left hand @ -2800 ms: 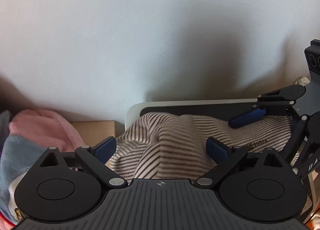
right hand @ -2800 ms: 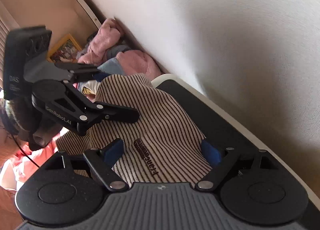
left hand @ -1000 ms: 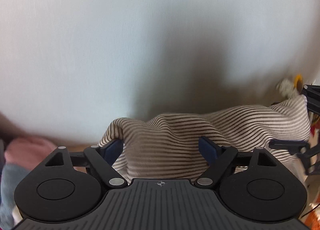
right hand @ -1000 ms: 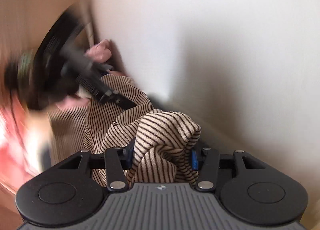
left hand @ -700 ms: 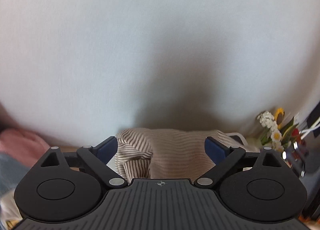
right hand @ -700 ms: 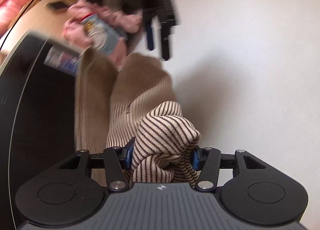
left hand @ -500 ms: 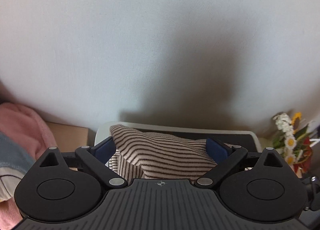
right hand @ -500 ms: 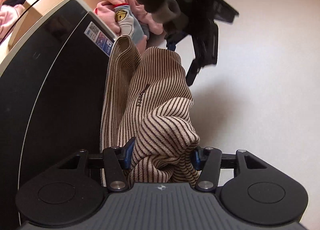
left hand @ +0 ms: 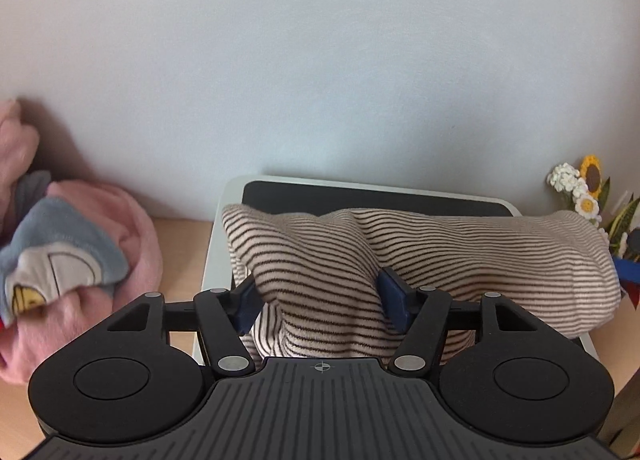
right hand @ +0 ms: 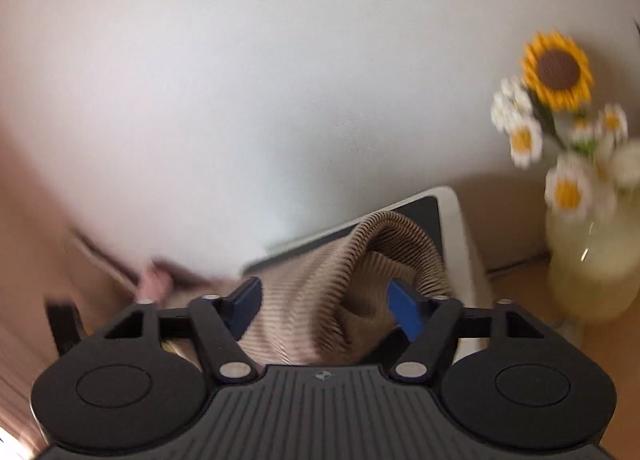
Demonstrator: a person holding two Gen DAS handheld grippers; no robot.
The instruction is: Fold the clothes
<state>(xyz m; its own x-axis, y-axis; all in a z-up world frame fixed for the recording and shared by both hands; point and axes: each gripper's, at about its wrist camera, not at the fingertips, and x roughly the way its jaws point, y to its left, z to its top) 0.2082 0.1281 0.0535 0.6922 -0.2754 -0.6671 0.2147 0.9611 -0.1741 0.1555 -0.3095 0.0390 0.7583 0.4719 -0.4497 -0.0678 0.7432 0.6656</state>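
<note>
While the striped garment (left hand: 420,252) lies bunched at frame centre, fold unfinished: left tool (left hand: 322,296) closing around a ridge, right tool (right hand: 326,304) opening, cloth between.

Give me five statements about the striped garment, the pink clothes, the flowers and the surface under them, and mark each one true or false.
1. The striped garment lies bunched on a black board with a white rim. True.
2. The pile of pink and blue clothes lies on top of that board. False: it sits beside the board, on the wooden tabletop.
3. The flowers stand in a pale vase. True.
4. The garment is plain red. False: it is beige with thin dark stripes.
5. A fold of the garment lies between the left gripper's blue pads. True.
</note>
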